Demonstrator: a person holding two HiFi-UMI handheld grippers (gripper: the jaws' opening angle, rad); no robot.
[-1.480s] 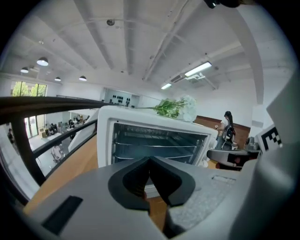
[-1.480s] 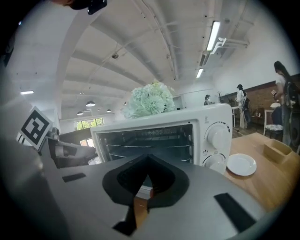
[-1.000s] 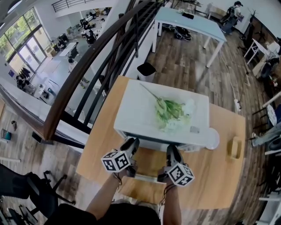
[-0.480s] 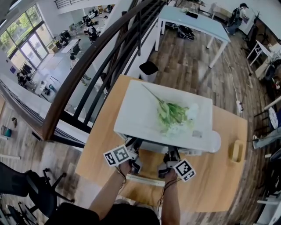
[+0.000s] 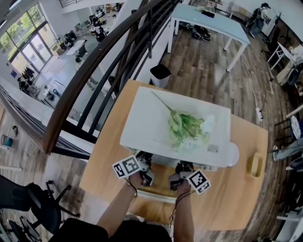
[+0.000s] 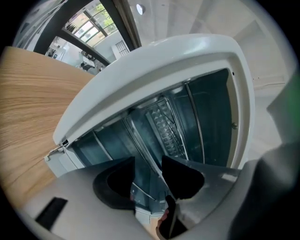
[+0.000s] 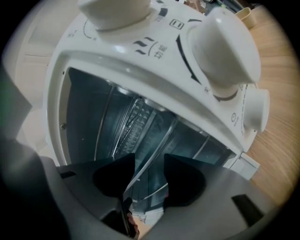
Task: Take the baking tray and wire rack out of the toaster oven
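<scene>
At the toaster oven's (image 5: 156, 118) mouth, left gripper (image 5: 144, 163) and right gripper (image 5: 180, 171) stand half-open. A thin metal edge (image 6: 145, 146), tray or rack, crosses between each pair, the right's closing.

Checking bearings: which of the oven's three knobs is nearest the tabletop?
The lowest knob, at the right gripper view's right edge beside the tabletop; the big knob and far knob sit farther off.

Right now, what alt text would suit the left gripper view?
An open white toaster oven fills the tilted frame, its dark inside showing metal wires. In front, two black fingers stand apart with a thin wire between them; wooden table at left.
</scene>
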